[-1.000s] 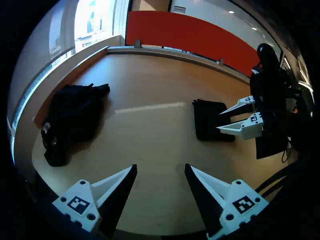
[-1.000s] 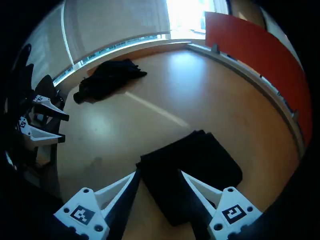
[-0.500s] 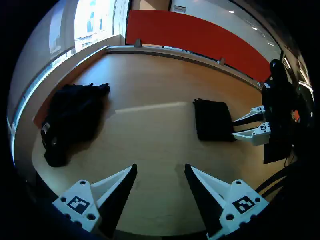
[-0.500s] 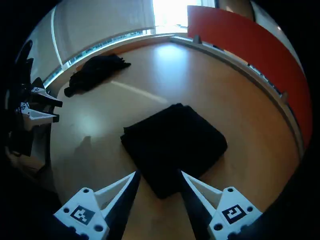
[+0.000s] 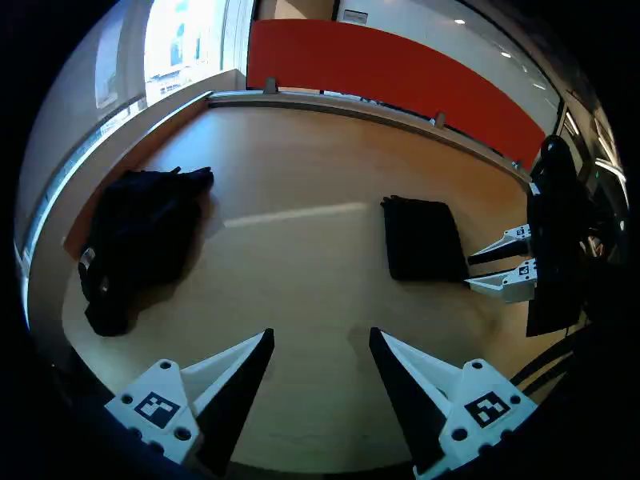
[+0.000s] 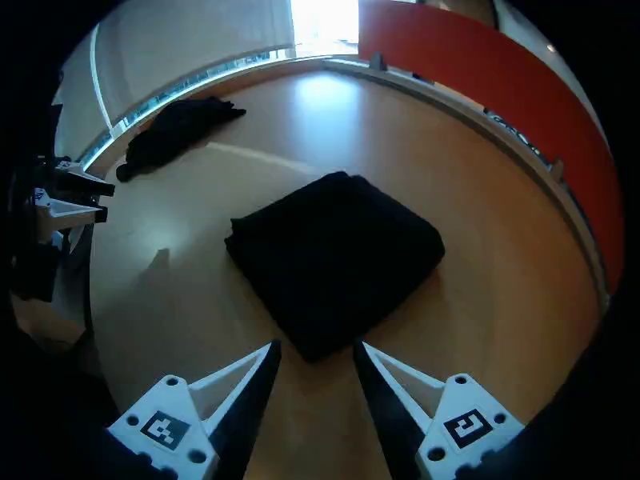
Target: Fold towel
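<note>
Towel (image 6: 336, 256) lies folded on the bench (image 6: 496, 240) just past my right tongs (image 6: 316, 344), soft and floppy, best pinched at a near corner, and these and my left tongs (image 5: 320, 330) are spread, empty.

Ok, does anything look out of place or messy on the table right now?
The folded towel lies flat and neat. The only untidy thing is a crumpled black heap at the window-side edge of the table.

Office: wide desk (image 5: 304, 184), red divider panel (image 5: 384, 64), large windows (image 5: 172, 48).
</note>
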